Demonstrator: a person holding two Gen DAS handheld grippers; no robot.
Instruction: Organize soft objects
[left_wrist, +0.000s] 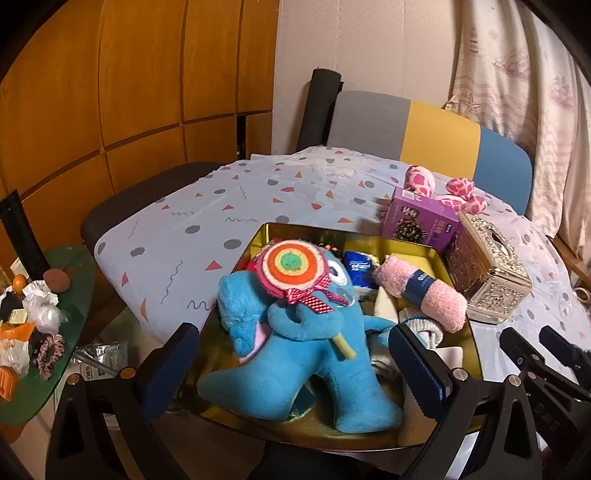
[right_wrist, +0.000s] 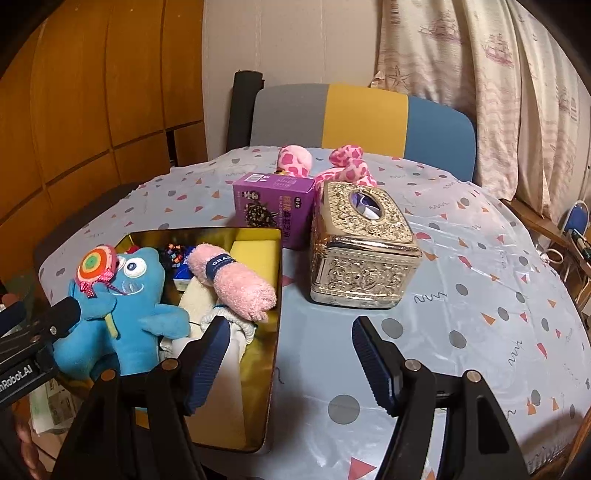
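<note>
Blue plush toy (left_wrist: 295, 354) lies in the gold tin (left_wrist: 458, 336) at lower centre; left gripper (left_wrist: 291, 365) and right gripper (right_wrist: 291, 363) both released, grasping nothing.

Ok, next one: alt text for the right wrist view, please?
Open right tongs hover over a patterned tablecloth, holding nothing. To their left a gold tin holds a blue plush, a rolled pink towel and other soft items. Behind it stand a purple box and an ornate tissue box, with a pink spotted plush farther back.
</note>
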